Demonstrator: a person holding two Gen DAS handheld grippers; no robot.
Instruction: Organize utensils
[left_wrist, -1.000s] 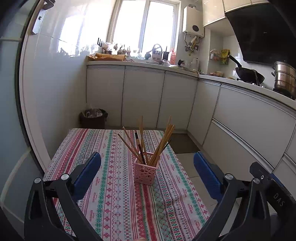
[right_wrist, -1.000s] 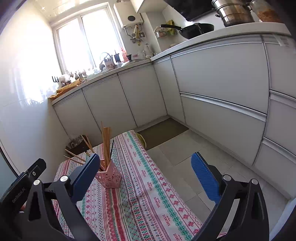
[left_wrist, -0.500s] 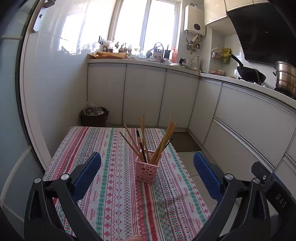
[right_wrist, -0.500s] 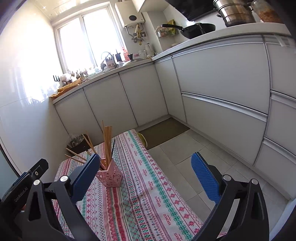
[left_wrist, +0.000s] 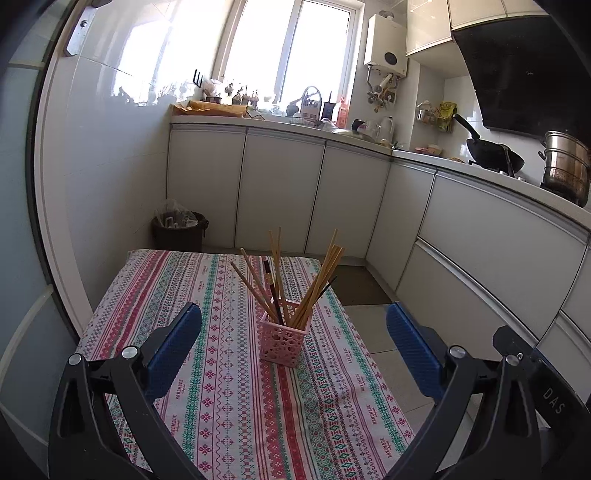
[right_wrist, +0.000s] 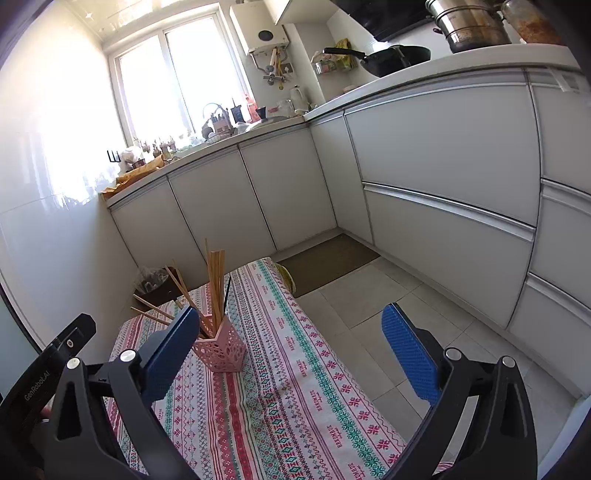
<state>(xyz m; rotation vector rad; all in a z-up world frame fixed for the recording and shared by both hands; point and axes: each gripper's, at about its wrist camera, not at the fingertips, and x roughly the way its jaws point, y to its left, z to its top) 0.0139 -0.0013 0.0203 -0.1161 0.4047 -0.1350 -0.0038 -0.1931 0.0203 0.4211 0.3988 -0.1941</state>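
Observation:
A pink perforated holder (left_wrist: 282, 338) stands upright on the patterned tablecloth (left_wrist: 229, 398), with several wooden chopsticks (left_wrist: 317, 280) and a dark one fanning out of it. It also shows in the right wrist view (right_wrist: 221, 350), partly behind my blue left finger pad. My left gripper (left_wrist: 293, 350) is open and empty, held back from the holder above the near part of the table. My right gripper (right_wrist: 291, 354) is open and empty, to the right of the holder and above the cloth's right side.
White cabinets (left_wrist: 280, 192) run along the back and right. A dark bin (left_wrist: 179, 230) stands on the floor beyond the table's far left corner. A brown mat (right_wrist: 325, 262) lies on the tiled floor. A wok (left_wrist: 493, 153) and a steel pot (left_wrist: 565, 166) sit on the counter.
Both grippers have drifted slightly; the holder sits a little higher and farther in the left wrist view. Nothing was taken hold of or let go.

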